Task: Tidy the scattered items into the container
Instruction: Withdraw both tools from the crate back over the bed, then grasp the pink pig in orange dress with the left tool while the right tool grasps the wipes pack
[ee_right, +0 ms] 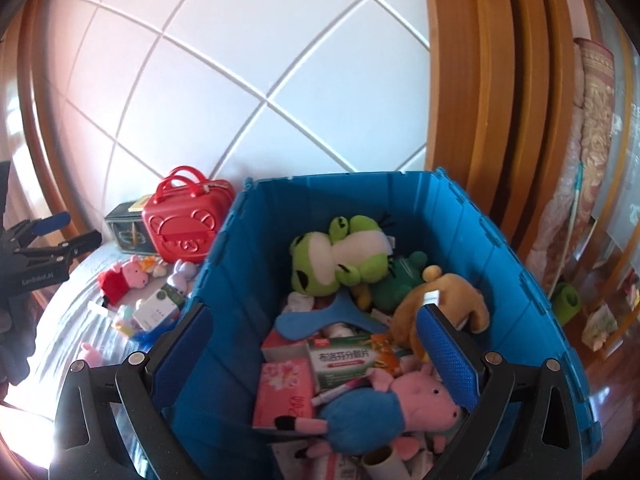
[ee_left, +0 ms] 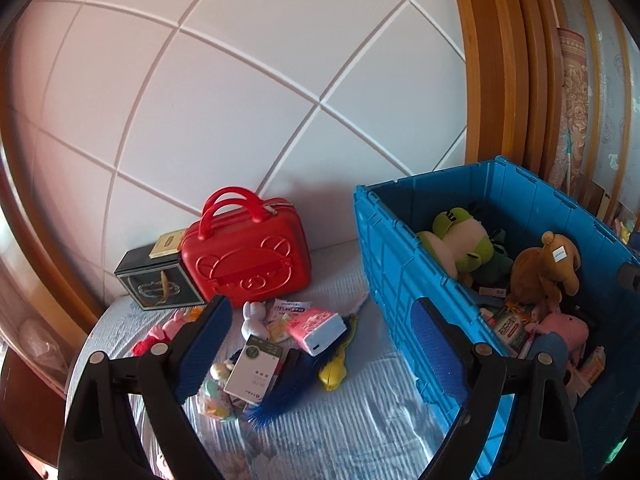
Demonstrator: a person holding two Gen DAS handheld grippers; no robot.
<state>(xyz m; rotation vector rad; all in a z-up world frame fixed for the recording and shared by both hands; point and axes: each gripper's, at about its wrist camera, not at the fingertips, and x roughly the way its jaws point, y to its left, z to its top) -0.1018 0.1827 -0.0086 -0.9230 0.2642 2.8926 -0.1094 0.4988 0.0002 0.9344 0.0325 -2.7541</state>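
White padded wall panels back a bed (ee_left: 340,432) where small items are heaped beside the blue crate (ee_left: 384,264) (half filled with plush toys). Aimed at that heap (ee_left: 280,344), the left tool (ee_left: 320,344) is spread wide, nothing gripped; the right tool (ee_right: 316,344) is held released above the crate, empty.

Blue plastic crate (ee_right: 460,216); red bear-embossed case (ee_left: 248,256); green-and-white frog plush (ee_right: 340,256); pink pig plush in blue (ee_right: 400,400); pale blue ribbed bedspread (ee_left: 340,432); white diamond-panelled headboard (ee_left: 240,80)
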